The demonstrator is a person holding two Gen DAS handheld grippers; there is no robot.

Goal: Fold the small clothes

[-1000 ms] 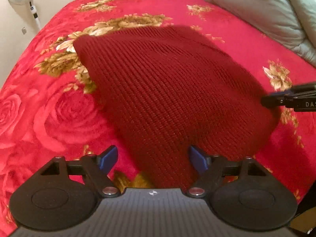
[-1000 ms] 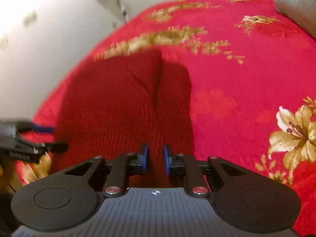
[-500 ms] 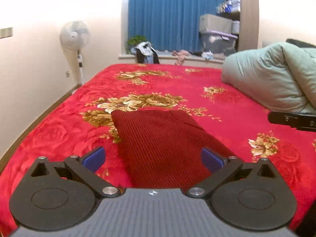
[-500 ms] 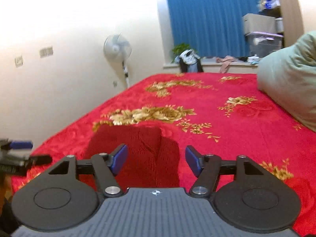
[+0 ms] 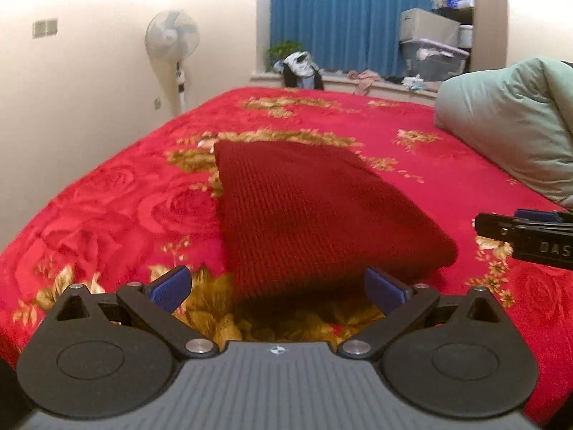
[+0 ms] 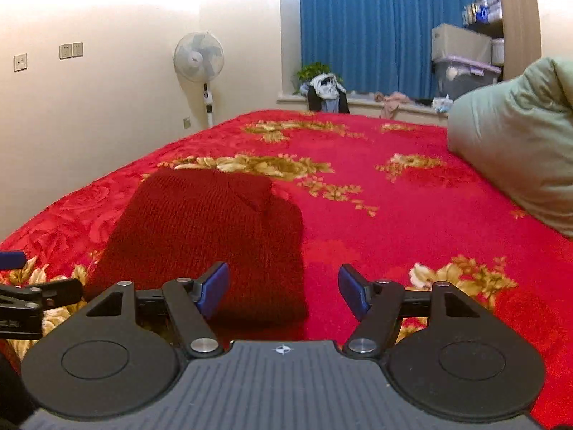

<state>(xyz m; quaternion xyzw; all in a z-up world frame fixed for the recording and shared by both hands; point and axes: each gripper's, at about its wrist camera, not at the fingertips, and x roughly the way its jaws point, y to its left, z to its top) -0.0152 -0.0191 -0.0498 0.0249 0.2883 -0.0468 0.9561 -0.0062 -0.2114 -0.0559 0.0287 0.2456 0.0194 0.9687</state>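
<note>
A dark red knitted garment lies folded flat on the red flowered bedspread. It also shows in the right wrist view, with a fold line near its right side. My left gripper is open and empty, held just short of the garment's near edge. My right gripper is open and empty, near the garment's right near corner. The right gripper's tip shows at the right edge of the left wrist view. The left gripper's tip shows at the left edge of the right wrist view.
A pale green duvet is heaped at the right of the bed. A standing fan is by the left wall. A windowsill with clothes, blue curtains and storage boxes lie beyond the bed.
My right gripper has let go of the garment and opened. Both grippers have lifted, drawn back and tilted up from the cloth. The garment now lies folded flat.
</note>
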